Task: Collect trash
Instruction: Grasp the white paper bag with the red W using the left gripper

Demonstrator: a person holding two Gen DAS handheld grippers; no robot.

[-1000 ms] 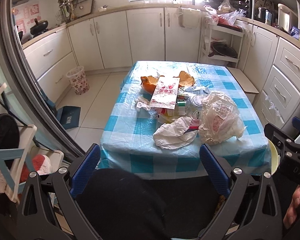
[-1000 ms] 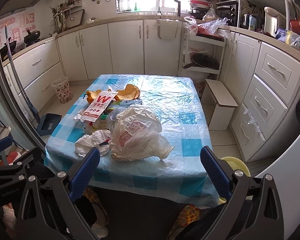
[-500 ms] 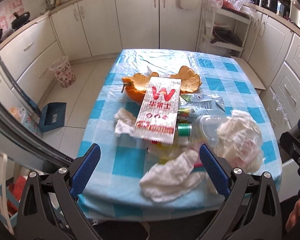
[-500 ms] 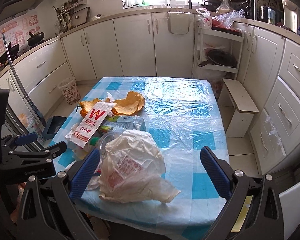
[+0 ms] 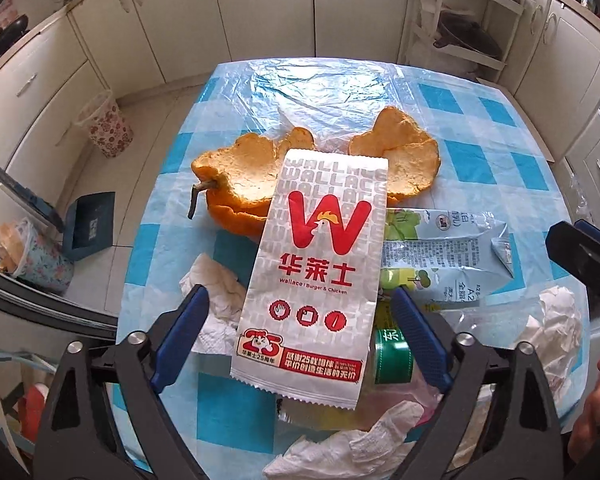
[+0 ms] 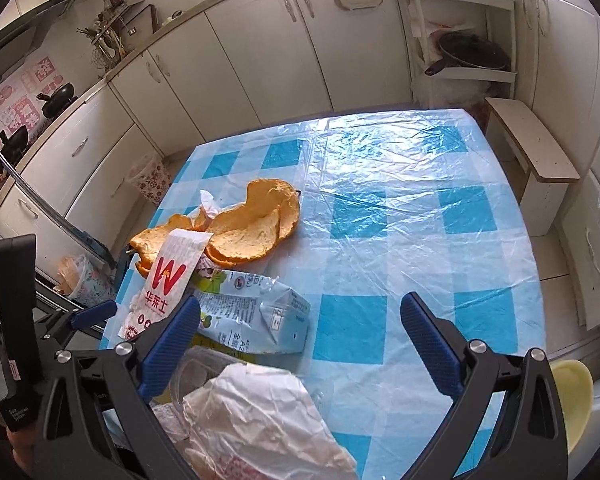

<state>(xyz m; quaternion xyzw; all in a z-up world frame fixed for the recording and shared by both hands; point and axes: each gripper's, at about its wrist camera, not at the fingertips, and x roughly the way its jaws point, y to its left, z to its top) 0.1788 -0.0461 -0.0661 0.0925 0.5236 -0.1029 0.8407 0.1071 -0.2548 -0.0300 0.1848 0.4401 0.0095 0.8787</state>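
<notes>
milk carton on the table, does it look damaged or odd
Yes. The milk carton lies on its side on the table, crushed and creased, its end torn open. It sits beside the Wallace bag, which leans across the orange peel.

Both rigs are looking like twins: the left gripper and right gripper are each showing chunky black plastic arms tipped with blue ribbed fingers, and round silver screws are sitting at the pivots. Small white lettering is showing on the left one's black handle. A bare hand is peeking in at the right edge.
</notes>
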